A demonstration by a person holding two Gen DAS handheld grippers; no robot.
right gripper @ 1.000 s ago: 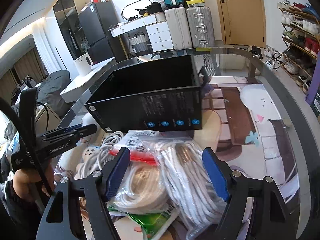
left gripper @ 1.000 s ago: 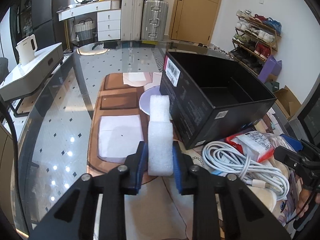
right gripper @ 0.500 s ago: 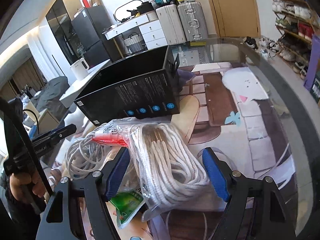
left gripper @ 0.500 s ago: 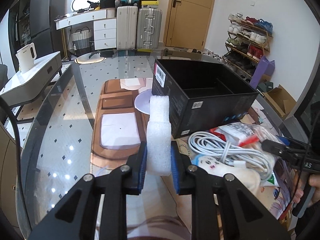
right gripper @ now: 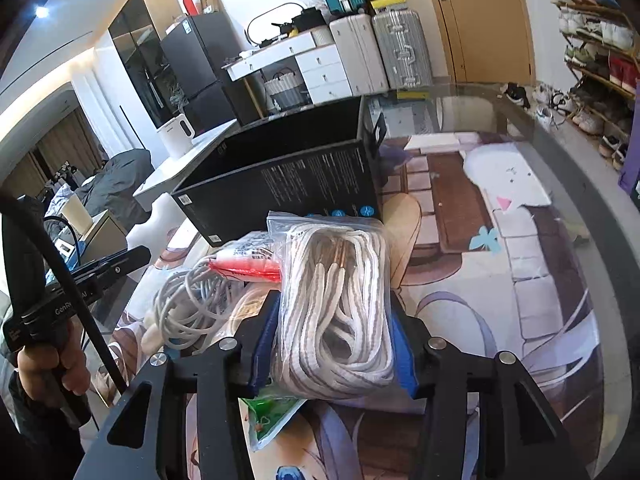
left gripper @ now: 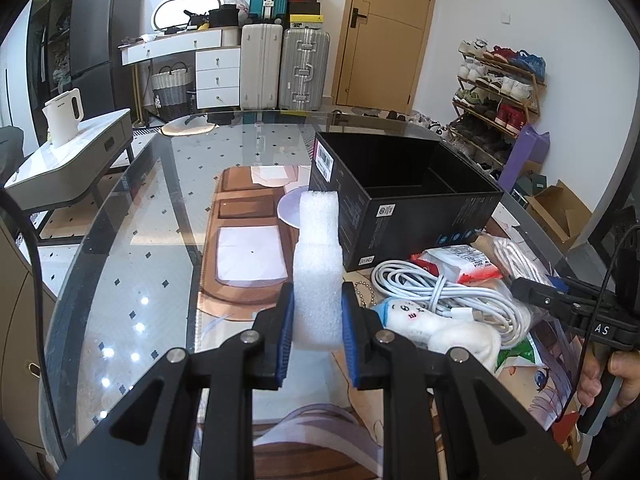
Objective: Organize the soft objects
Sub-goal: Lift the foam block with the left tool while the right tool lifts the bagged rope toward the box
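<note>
My left tool [left gripper: 317,330] is pinching the white stepped foam block [left gripper: 318,276], held upright above the desk [left gripper: 132,280], just left of the open black cardboard box [left gripper: 404,204]. My right tool [right gripper: 332,340] is clamped on the clear zip bag of white rope [right gripper: 336,308]. Next, I think: carry the foam over the box rim, lower it flat into a compartment, then release. Don't squeeze harder, the foam dents.

"AS" on right tongs [left gripper: 600,322], "GenR" on left tongs [right gripper: 76,296]
</note>
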